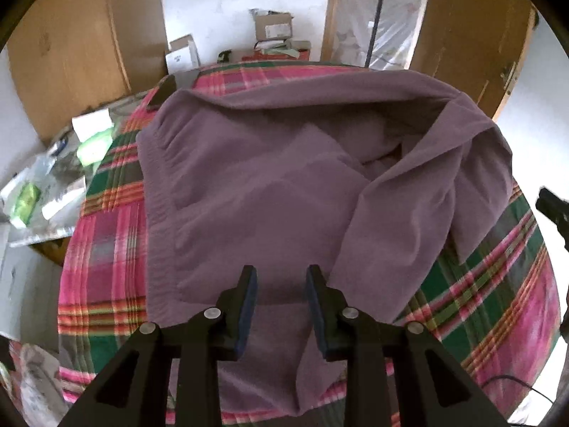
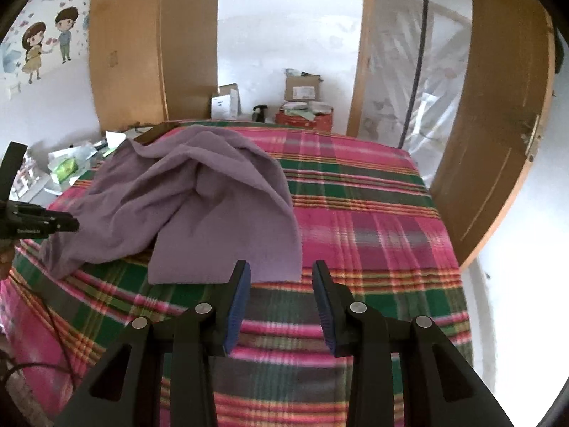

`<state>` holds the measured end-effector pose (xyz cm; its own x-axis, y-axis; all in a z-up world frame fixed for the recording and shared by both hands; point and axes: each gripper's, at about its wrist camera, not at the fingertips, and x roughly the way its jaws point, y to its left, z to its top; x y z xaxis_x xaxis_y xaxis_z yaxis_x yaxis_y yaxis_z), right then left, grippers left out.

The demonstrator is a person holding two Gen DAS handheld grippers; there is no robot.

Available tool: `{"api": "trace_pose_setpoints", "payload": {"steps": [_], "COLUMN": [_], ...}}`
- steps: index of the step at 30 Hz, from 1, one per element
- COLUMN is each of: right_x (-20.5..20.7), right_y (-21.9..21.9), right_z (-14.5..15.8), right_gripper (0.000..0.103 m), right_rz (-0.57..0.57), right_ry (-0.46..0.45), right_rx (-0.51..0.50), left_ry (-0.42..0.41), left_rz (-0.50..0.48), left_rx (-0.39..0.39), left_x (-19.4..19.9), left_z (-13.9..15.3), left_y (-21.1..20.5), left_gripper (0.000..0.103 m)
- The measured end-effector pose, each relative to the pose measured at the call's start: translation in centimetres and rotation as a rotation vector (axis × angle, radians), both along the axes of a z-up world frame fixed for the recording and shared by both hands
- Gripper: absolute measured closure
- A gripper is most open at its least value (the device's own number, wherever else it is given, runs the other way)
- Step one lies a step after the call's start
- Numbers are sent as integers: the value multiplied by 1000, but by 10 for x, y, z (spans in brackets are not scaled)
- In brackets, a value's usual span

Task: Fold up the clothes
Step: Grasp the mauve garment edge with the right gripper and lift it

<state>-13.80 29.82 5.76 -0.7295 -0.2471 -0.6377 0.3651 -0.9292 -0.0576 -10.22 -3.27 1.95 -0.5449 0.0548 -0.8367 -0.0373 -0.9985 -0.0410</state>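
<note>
We see the purple garment lying rumpled on the plaid bed — soft, light, floppy. Both the left hand-held gripper and right hand-held gripper gape empty; we'd pinch hems or corners — never the bunched middle.

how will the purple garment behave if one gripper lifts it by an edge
The garment lies in soft folds, so it will probably droop and trail. It looks thin, likely light. It may drag on the plaid blanket rather than slide.
</note>
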Motion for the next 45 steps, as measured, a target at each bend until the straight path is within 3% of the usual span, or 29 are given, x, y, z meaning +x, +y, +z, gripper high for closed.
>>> {"api": "trace_pose_setpoints", "payload": {"steps": [7,15,18,21,25,28,39,42,45], "right_x": [-33,-52,-57,-58,-52,-43,-3,6,15], "right_y": [-15,-30,-33,-35,-34,-34,-40,-48,-56], "right_z": [0,-3,-7,-11,-11,-8,5,3,-1], "right_gripper": [65,66,73,92,98,100,100,100,100], "right_rz": [55,129,148,162,181,198,288,322,352], "right_ry": [40,73,63,53,48,46,33,15,-2], "right_rx": [10,35,43,39,8,-25,-150,-167,-183], "left_ry": [11,51,44,37,45,70,108,106,79], "left_rz": [22,-41,-57,-66,-48,-34,-42,-83,-141], "left_rx": [-80,-149,-141,-90,-28,8,98,162,252], "left_x": [-12,-25,-30,-34,-32,-28,-24,-20,-19], "left_z": [-6,-8,-12,-13,-11,-4,16,24,27], "left_y": [13,40,46,44,39,32,34,42,51], "left_gripper": [73,73,73,77,100,102,102,97,80]}}
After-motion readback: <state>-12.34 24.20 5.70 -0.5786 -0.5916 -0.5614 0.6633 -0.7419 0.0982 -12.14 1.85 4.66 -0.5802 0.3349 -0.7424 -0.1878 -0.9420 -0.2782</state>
